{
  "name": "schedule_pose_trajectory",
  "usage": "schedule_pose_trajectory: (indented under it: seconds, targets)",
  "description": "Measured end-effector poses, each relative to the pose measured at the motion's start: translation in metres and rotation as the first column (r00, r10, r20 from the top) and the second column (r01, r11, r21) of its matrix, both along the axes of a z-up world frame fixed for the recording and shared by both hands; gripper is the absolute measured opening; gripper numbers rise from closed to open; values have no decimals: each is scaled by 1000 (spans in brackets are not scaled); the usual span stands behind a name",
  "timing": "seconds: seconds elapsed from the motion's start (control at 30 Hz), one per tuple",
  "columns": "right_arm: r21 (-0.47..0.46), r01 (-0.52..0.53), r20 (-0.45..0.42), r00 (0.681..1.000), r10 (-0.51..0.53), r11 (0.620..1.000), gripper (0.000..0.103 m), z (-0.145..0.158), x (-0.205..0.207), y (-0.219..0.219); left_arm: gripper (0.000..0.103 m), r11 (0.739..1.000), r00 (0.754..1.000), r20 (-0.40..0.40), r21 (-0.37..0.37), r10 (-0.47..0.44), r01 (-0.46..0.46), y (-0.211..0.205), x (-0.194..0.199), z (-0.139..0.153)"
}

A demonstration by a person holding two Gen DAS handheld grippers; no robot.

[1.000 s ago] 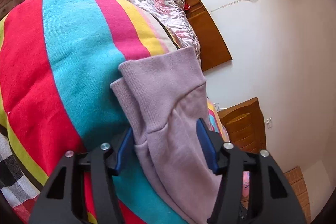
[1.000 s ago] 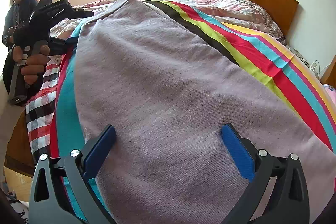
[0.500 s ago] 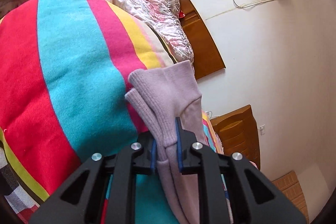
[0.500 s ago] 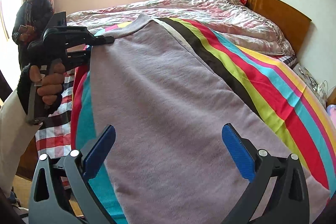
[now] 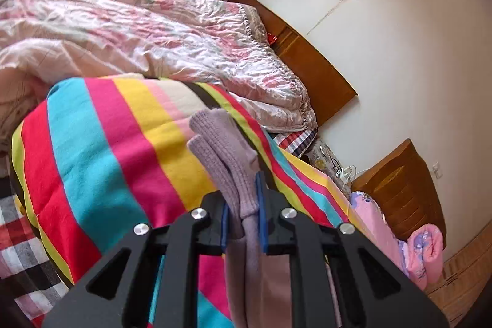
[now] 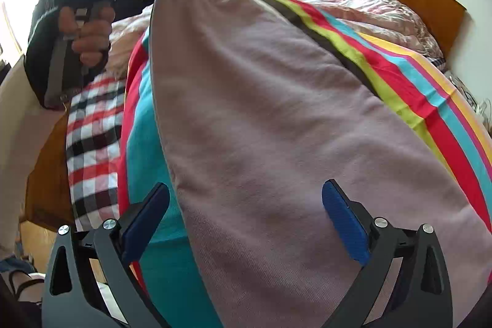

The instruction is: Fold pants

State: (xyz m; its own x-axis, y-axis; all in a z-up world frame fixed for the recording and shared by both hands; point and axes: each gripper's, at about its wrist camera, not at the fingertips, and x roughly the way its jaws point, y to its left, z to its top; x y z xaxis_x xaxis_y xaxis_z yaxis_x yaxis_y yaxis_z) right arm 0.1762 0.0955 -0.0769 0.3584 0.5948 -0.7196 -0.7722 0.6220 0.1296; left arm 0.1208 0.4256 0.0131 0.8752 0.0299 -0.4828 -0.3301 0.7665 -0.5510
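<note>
The left gripper (image 5: 243, 215) pinches the pants' (image 6: 276, 112) cuffs, lifted at eleven o'clock for folding, while the right gripper's (image 6: 246, 223) fingers gape over the cloth on the bed (image 6: 415, 100).

Each handheld gripper was a matte black frame of angular struts with triangular cut-outs, fastened by round silver screw heads. The left gripper (image 5: 241, 223) carried thin blue pads on the inner faces of its two fingers. The right gripper (image 6: 246, 223) had wider, rounded blue pads (image 6: 344, 223) on curved black fingers. Seen from the right wrist, the left hand (image 6: 87, 29) wrapped a pistol-style handle with a grey trigger bar, below a dark sleeve (image 6: 40, 51).
</note>
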Motion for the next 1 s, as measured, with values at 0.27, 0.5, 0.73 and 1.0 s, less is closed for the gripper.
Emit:
schedule_pose_trajectory:
  seconds: [0.27,0.5,0.73,1.0]
  targets:
    - [293,582,88,773,-628,758,98,84,-9,-273,17,619,847,-169,613,-504,491,-326,30,28]
    - [269,745,-57,645,-762,611,99,48,-32,-385,41,135,615,-481,709,-625,692,-487,-19,-113]
    - [296,627,-269,778,-567,721,99,4,-34,-334,81,337,662,-325,663,-676,669,-405,-31,-68]
    - [218,451,-419,844,-334,865,86,-30,-9,-231,86,794,935,-220,494,-279,353,-235,-41,-73]
